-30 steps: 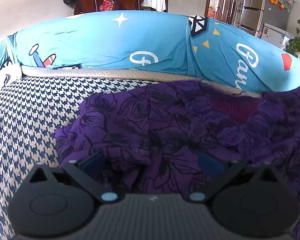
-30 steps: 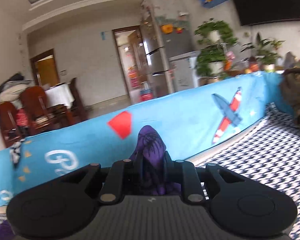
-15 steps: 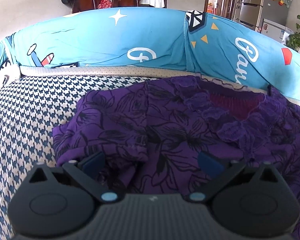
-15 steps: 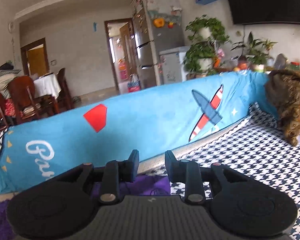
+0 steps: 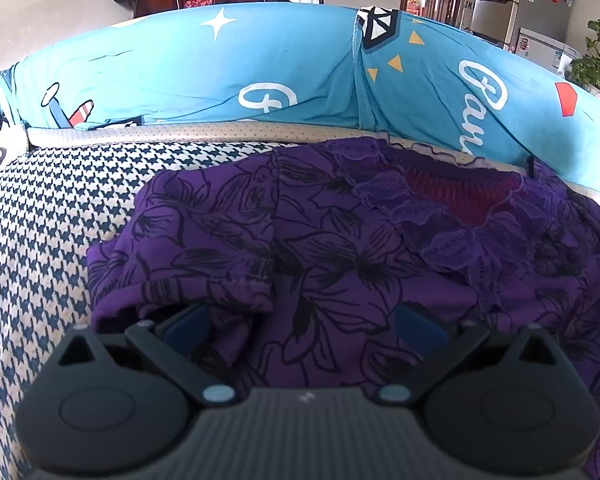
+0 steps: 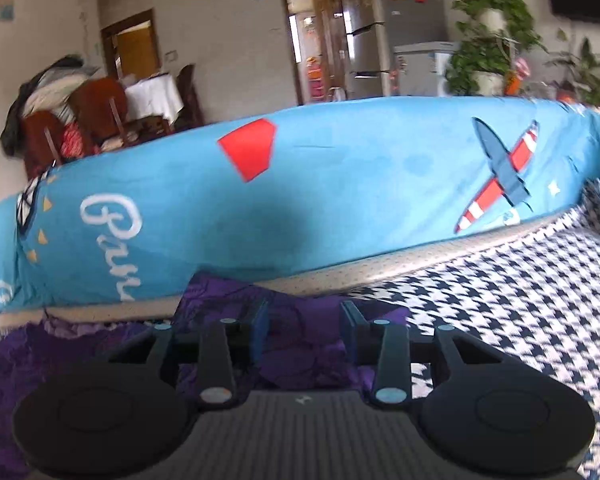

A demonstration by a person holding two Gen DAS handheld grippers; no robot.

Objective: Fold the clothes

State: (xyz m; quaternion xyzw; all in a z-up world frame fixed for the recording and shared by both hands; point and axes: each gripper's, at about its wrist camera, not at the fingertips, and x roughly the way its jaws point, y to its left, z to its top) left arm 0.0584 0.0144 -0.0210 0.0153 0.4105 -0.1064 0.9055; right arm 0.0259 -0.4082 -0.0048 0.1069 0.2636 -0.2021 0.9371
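A purple garment (image 5: pixel 340 248) with black flower print and a lace neckline (image 5: pixel 440 236) lies spread on the houndstooth seat cover (image 5: pixel 60 208). My left gripper (image 5: pixel 304 326) is open and low over its near edge, its blue pads wide apart and loose cloth bunched between them. In the right wrist view the garment's corner (image 6: pixel 300 320) rests on the seat by the backrest. My right gripper (image 6: pixel 305 328) hovers just over that corner. Its jaws are opening, and the pads stand clear of the cloth below them.
A blue cushioned backrest (image 5: pixel 220 72) printed with planes and lettering runs along the far side of the seat (image 6: pixel 520 300). Beyond it are wooden chairs (image 6: pixel 96 108), a fridge (image 6: pixel 380 40) and potted plants (image 6: pixel 492 40).
My right gripper let go of the purple cloth it held up, dropped toward the seat and widened its jaws. The garment's right side settled flat. My left gripper barely moved.
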